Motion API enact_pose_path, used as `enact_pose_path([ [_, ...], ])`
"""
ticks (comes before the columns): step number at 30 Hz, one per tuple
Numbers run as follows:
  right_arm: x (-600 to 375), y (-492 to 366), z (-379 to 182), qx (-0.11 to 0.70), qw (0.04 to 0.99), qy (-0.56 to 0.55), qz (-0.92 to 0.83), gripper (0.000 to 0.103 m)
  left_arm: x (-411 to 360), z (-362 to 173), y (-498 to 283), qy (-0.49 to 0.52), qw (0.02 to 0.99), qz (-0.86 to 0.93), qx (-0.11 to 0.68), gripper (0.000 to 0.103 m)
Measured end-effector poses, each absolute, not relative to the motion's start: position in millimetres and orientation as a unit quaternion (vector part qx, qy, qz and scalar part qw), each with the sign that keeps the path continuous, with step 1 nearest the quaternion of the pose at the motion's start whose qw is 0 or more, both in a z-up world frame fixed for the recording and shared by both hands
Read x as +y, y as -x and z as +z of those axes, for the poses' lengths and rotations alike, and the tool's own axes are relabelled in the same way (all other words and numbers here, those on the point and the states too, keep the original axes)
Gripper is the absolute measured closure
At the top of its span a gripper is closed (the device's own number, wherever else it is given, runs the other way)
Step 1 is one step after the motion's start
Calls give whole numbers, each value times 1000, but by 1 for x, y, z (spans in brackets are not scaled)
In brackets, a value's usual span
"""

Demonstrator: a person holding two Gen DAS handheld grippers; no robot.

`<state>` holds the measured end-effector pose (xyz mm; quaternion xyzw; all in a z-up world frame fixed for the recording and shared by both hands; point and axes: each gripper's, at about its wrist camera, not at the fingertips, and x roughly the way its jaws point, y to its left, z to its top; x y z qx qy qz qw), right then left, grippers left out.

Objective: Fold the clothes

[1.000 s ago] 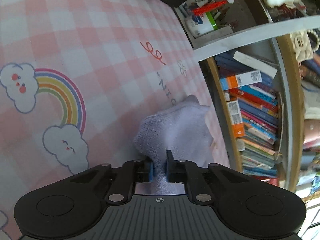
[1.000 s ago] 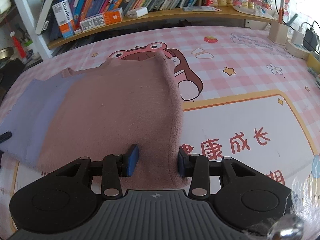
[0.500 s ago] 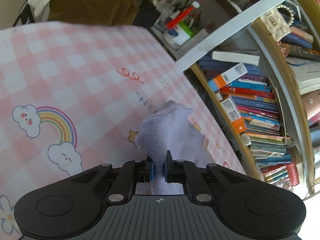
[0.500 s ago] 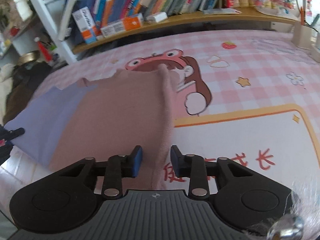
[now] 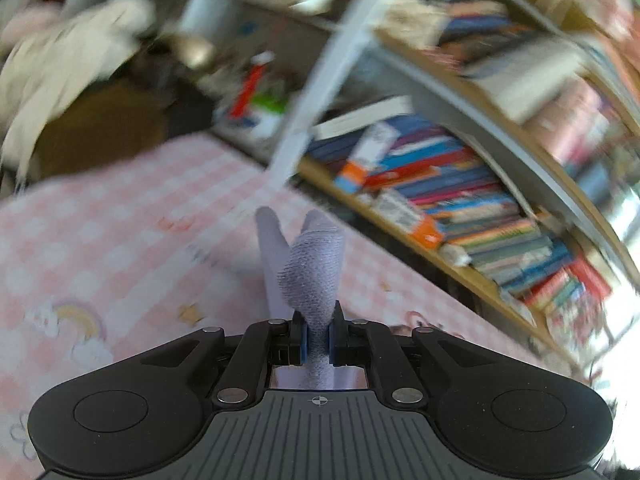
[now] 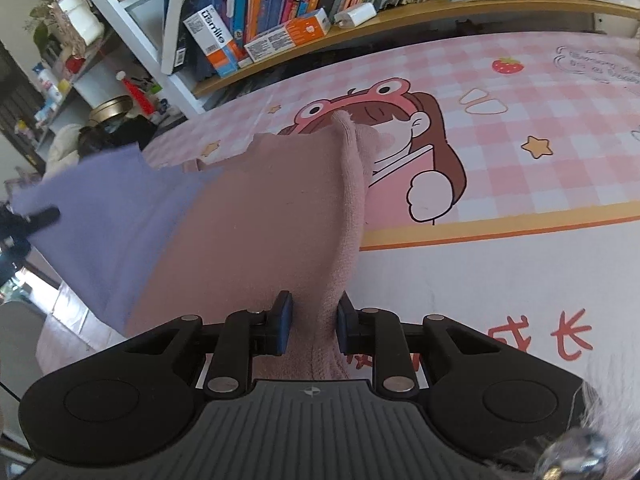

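A knitted garment, pink (image 6: pixel 260 220) on one side and lilac (image 6: pixel 100 208) on the other, hangs stretched between my two grippers above the pink checked table cover (image 6: pixel 520 128). My right gripper (image 6: pixel 314 314) has its jaws closing, and a raised fold of the pink edge is pinched between the pads. The left wrist view is blurred by motion. It shows my left gripper (image 5: pixel 317 320) shut on a bunched corner of the lilac fabric (image 5: pixel 316 268), held up off the cover (image 5: pixel 120 220). At the far left of the right wrist view, one of the left gripper's black fingers (image 6: pixel 42 216) shows.
Shelves crammed with books (image 6: pixel 304 4) run along the table's far edge, also seen as the bookshelf (image 5: pixel 460 200). A white shelf post (image 6: pixel 136 36), bottles and clutter stand at the far left. Cartoon prints cover the table cover to the right of the garment.
My left gripper has risen and rolled, lifting the lilac corner off the cover. The right jaws have narrowed onto the pink edge, and the lilac side now hangs raised.
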<state>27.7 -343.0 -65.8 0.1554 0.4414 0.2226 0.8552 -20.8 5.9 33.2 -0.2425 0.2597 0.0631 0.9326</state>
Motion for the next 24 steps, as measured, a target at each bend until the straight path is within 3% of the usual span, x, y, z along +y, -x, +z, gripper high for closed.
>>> enact_pose_path([
  [5,-352,-32,-69,442,846,-168,246,82,-69,59,22,103,960,9,259,95],
  [8,-354,-35,-71,442,841,-173,260,82,-127,53,23,-33,960,-26,278,95],
  [15,-362,-40,-74,446,830,-185,279,82,-243,-31,20,-319,869,-90,368,88],
  [18,-363,-42,-75,448,827,-184,286,82,-260,-55,26,-377,846,-83,368,86],
  [22,-365,-44,-76,449,823,-186,293,82,-264,-58,29,-382,846,-78,364,85],
  [24,-367,-47,-76,453,820,-189,293,80,-264,-56,29,-373,849,-79,365,79],
])
